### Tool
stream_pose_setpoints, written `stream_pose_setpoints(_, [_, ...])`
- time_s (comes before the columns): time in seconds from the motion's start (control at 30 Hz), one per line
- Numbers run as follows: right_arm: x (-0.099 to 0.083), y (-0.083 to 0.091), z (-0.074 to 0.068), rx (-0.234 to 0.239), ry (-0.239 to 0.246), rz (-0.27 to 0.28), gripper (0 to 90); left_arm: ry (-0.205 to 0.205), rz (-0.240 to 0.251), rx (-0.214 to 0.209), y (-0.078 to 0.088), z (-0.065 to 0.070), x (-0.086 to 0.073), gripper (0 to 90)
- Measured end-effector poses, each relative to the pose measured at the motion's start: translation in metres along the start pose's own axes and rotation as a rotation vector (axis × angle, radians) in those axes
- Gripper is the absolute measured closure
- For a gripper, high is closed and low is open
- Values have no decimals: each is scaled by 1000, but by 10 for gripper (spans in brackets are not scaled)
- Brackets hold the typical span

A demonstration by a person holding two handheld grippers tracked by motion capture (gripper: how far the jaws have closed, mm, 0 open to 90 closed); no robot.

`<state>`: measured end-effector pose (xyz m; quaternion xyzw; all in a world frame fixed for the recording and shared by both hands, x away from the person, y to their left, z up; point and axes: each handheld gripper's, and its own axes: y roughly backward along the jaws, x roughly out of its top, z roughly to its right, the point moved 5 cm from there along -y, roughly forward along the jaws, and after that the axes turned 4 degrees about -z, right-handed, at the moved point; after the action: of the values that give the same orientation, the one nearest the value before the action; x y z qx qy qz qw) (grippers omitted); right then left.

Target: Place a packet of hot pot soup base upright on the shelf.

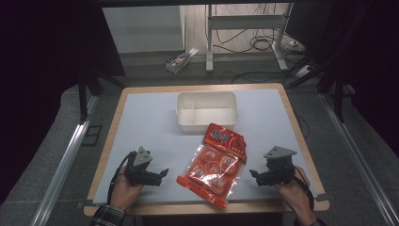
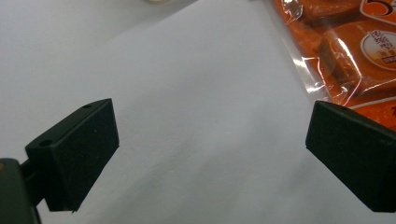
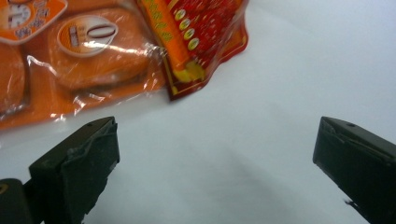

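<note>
A red and orange snack bag (image 1: pixel 215 162) lies flat on the white table mat, just in front of a white plastic bin (image 1: pixel 207 111). My left gripper (image 1: pixel 163 173) rests low at the bag's left side, open, its jaws pointing toward the bag and holding nothing. My right gripper (image 1: pixel 253 175) sits at the bag's right side, also open and empty. In the left gripper view the bag's clear edge (image 2: pixel 345 51) lies beyond the right jaw. The bag's red header (image 3: pixel 196 32) sits ahead of the jaws in the right gripper view.
The white mat (image 1: pixel 155 122) covers a wooden table with a raised edge (image 1: pixel 106 141). A small box (image 1: pixel 181 60) and cables lie on the floor beyond the table. Metal rails run along both sides.
</note>
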<state>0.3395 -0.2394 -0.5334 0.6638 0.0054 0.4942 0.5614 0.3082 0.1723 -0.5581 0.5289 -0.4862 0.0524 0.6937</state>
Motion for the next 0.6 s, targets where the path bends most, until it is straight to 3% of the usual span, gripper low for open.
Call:
stream_pose_setpoints(0.1, [0, -2, 2, 34, -24, 18, 1, -13, -8, -7, -1, -1, -1, 22])
stream_pose_setpoints(0.2, [-2, -4, 2, 38, -21, 4, 0, 8, -6, -33, -3, -1, -1, 4])
stream_pose_setpoints(0.43, [-2, -5, 3, 47, -22, 11, 0, -15, -33, 9, -5, 0, -1, 0])
stream_pose_setpoints(0.6, [-2, -7, 2, 54, -16, 14, 0, -9, -60, 12, -8, 4, 2, 0])
